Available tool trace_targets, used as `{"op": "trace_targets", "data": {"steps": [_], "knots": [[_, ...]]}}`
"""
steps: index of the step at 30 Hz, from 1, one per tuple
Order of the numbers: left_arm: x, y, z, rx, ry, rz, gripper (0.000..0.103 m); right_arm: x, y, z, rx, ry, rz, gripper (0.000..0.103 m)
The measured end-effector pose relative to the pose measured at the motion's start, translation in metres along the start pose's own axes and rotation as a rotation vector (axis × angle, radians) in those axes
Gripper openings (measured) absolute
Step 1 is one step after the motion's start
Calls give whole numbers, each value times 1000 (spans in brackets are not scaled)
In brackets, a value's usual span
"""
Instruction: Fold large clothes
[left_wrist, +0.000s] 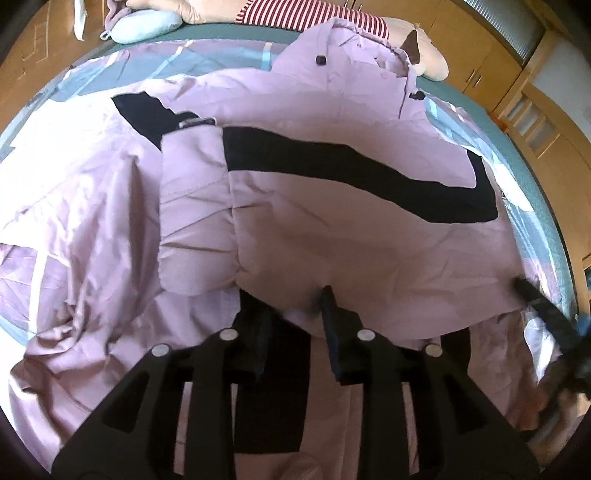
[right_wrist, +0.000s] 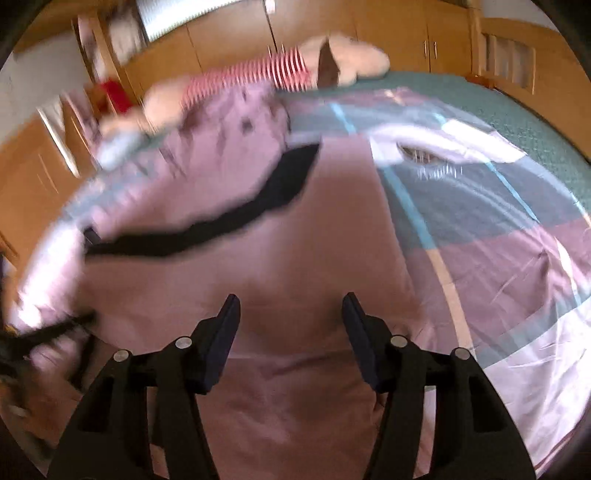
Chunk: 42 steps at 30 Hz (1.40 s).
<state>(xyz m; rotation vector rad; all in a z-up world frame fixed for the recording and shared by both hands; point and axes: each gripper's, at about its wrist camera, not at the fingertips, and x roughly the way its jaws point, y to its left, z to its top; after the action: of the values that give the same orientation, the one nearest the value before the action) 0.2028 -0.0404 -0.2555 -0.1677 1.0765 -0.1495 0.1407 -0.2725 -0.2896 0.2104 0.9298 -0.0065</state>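
A large pale-lilac jacket (left_wrist: 332, 229) with a black band lies spread on the bed, hood toward the far side. One sleeve (left_wrist: 195, 206) is folded across its body. My left gripper (left_wrist: 295, 314) sits at the jacket's near hem; its fingers stand a little apart and the hem fabric hangs over them, so I cannot tell whether they pinch it. My right gripper (right_wrist: 290, 306) is open and empty over the jacket (right_wrist: 295, 236); that view is blurred by motion. The right gripper also shows at the right edge of the left wrist view (left_wrist: 546, 314).
The bed has a patchwork cover (right_wrist: 498, 206) in lilac, grey-blue and white. A plush toy in a red-striped shirt (left_wrist: 332, 18) and a light-blue pillow (left_wrist: 147, 26) lie at the far edge. Wooden cupboards (right_wrist: 406, 33) line the walls behind.
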Motion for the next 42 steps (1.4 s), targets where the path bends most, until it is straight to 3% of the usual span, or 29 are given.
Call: {"op": "trace_targets", "data": {"steps": [3,4,5,7,10,12,14,15,17,18,23,30,34,36,37,38,39,42], "knots": [[-12,-3,-1,16,-27,14,33,8,1,-4,-24,13,-23,59],[-15,-5,-1,22,-36,22,42,8,2,-5,-33,13,-32,59],[-17,-6,-1,27,-45,38,58,9,4,-6,-47,12,-46,59],[-21,-10,-1,51,-93,111,67,10,6,-7,-61,11,-58,59],[-18,-13,-1,110,-116,208,66,10,8,-9,-72,8,-63,61],[-15,-10,0,92,-93,188,65,3,10,-10,-73,-10,-56,64],[-13,-6,0,66,-61,143,65,-15,12,-11,-66,-89,-28,66],[-12,-5,0,64,-53,142,65,-25,15,-10,-72,-143,-14,69],[-9,-5,-1,70,-47,156,66,-37,21,-8,-98,-228,-29,93],[-6,-4,-1,70,-43,159,67,-36,22,-7,-108,-237,-42,97],[8,0,-3,49,-13,162,72,13,6,-6,-46,-38,-83,99],[21,15,-4,-45,57,106,78,20,12,-9,-83,-31,-109,102],[5,21,-1,-95,38,78,68,19,15,-12,-95,-29,-118,102],[-18,33,10,-125,3,23,69,18,15,-13,-98,-29,-121,102],[-33,45,17,-149,-31,-5,75,18,15,-13,-100,-29,-121,102],[-47,59,22,-184,-67,-19,89,18,15,-13,-102,-30,-122,102],[-67,86,28,-259,-123,-19,95,18,15,-13,-103,-31,-121,102],[-95,158,27,-487,-199,33,100,18,15,-14,-105,-33,-121,102]]}}
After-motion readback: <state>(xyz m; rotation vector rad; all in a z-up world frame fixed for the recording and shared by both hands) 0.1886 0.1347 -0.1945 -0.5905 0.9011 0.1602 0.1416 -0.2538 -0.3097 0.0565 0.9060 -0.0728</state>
